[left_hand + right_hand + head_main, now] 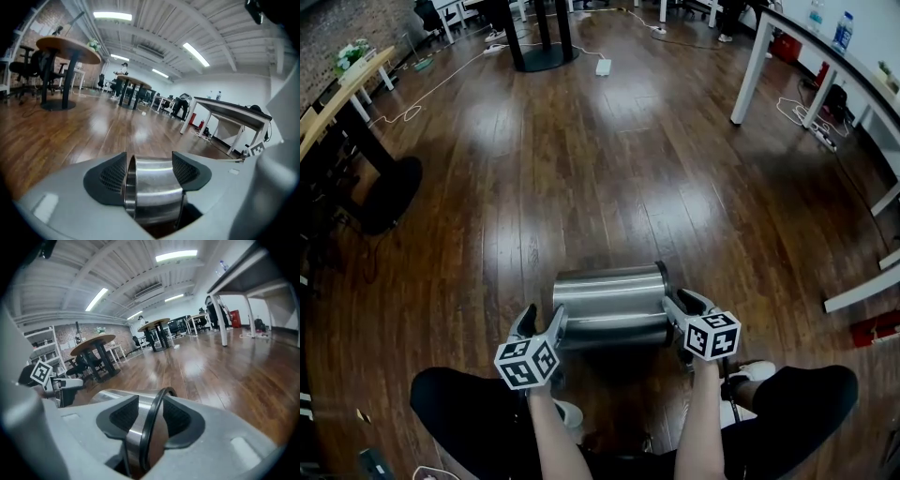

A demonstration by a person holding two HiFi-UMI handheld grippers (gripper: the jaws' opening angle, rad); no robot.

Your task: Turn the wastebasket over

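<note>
A shiny steel wastebasket (609, 305) lies on its side on the wooden floor, just in front of the person's knees. Its black-rimmed mouth faces right. My left gripper (542, 323) is at its left end, and in the left gripper view that closed end (152, 192) fills the space between the jaws (150, 171). My right gripper (680, 305) is at the mouth. In the right gripper view the black rim (152, 427) runs between the jaws (150, 416), one pad outside the wall and one inside, with a little slack. Neither gripper lifts the basket.
The person's legs and a white shoe (755, 372) are close behind the basket. A round black table base (389, 192) stands at left and white table legs (750, 75) at upper right. A red object (877, 328) lies at right. Cables trail across the far floor.
</note>
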